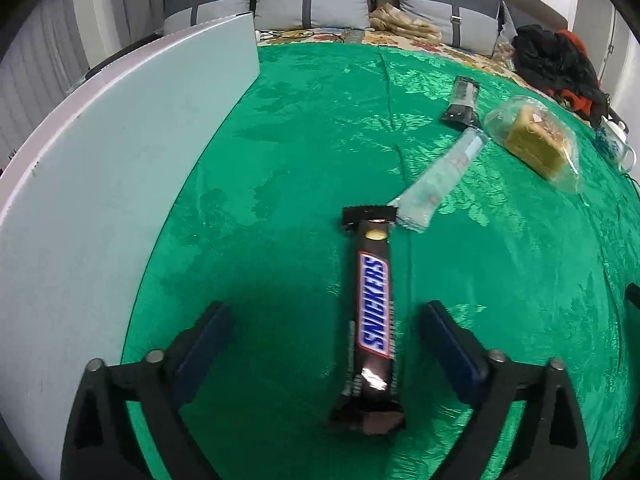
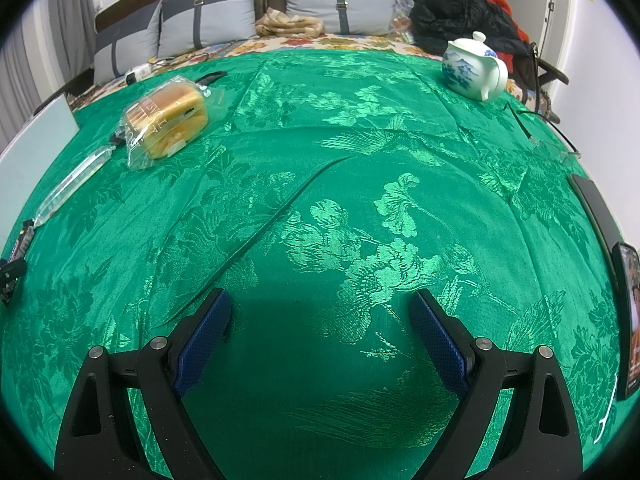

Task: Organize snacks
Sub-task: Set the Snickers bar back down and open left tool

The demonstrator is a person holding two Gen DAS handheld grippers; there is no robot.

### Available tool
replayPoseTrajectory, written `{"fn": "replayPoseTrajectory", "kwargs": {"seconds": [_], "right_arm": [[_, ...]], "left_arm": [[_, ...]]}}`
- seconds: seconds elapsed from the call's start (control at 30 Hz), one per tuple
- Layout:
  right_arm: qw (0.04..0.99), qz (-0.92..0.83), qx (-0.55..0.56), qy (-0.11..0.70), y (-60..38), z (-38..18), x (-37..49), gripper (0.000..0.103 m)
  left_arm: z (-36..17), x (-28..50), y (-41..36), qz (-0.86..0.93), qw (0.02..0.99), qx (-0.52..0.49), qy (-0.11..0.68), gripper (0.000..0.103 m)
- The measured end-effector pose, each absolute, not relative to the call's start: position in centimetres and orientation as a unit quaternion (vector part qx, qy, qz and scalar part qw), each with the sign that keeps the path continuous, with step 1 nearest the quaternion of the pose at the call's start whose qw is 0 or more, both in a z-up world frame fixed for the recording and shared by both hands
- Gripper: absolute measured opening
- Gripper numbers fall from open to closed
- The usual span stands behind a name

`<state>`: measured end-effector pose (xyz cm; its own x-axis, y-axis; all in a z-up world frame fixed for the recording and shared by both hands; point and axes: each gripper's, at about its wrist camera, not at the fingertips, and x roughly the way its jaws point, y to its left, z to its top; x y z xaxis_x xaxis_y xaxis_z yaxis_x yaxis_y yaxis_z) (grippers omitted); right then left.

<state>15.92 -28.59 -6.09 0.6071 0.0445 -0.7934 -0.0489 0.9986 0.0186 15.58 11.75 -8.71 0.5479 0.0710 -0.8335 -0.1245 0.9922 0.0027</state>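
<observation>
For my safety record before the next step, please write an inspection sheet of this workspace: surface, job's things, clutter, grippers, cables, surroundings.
Surface: shiny green floral-patterned tablecloth, creased, with a pale flat board along its left side.
Job's things: brown Snickers bar lying between the open fingers of the left gripper, untouched; clear long packet meeting its far end; dark wrapped bar beyond; bagged yellow cake.
Clutter: white and blue porcelain teapot; dark phone at the right edge; glasses.
Grippers: left gripper open; right gripper open, nothing between its fingers.
Cables: white cable by the phone.
Surroundings: grey cushions, dark clothes heap.
</observation>
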Motion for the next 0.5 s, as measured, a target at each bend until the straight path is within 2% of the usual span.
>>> {"fn": "replayPoseTrajectory", "kwargs": {"seconds": [0.5], "right_arm": [[0.896, 0.026, -0.003, 0.443, -28.56, -6.08, 15.92, 0.093]], "left_arm": [[-8.93, 15.35, 12.59, 0.025, 0.89, -0.015, 0.455, 0.103]]}}
